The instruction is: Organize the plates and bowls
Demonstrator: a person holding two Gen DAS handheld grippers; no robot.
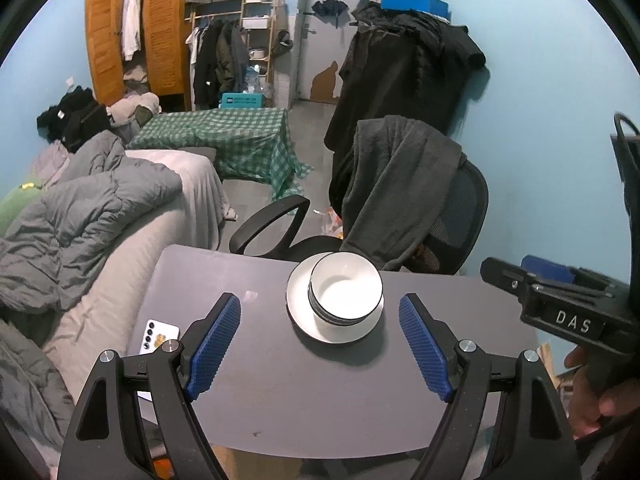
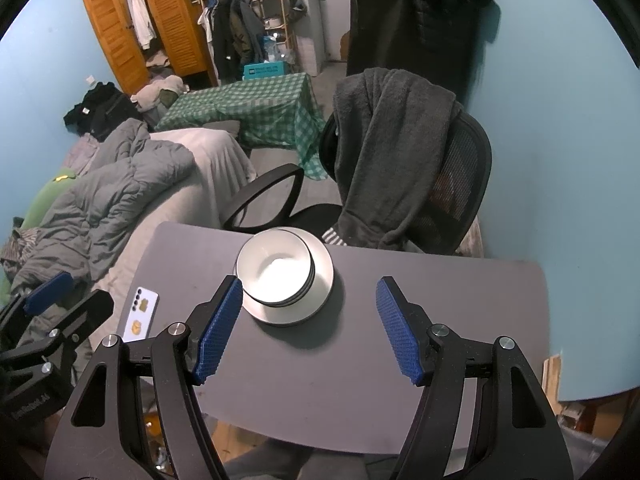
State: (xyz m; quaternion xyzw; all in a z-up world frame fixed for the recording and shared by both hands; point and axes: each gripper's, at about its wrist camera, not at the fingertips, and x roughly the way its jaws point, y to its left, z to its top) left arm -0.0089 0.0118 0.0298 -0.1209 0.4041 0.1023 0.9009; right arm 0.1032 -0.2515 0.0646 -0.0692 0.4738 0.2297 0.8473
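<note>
A stack of white bowls with dark rims [image 1: 346, 292] sits on a white plate [image 1: 298, 308] at the far side of the grey table [image 1: 260, 380]. The same bowls [image 2: 276, 272] and plate [image 2: 324, 276] show in the right wrist view. My left gripper [image 1: 320, 344] is open and empty, held above the table just short of the stack. My right gripper [image 2: 310, 324] is open and empty, also just short of the stack. The right gripper's body shows at the right edge of the left wrist view [image 1: 568, 312]; the left gripper's body shows at the left edge of the right wrist view [image 2: 48, 328].
A white phone [image 1: 158, 338] lies at the table's left edge, also in the right wrist view [image 2: 140, 316]. A black office chair draped with a dark towel [image 1: 400, 192] stands right behind the table. A bed with a grey duvet [image 1: 92, 208] lies left. A blue wall [image 2: 560, 160] runs along the right.
</note>
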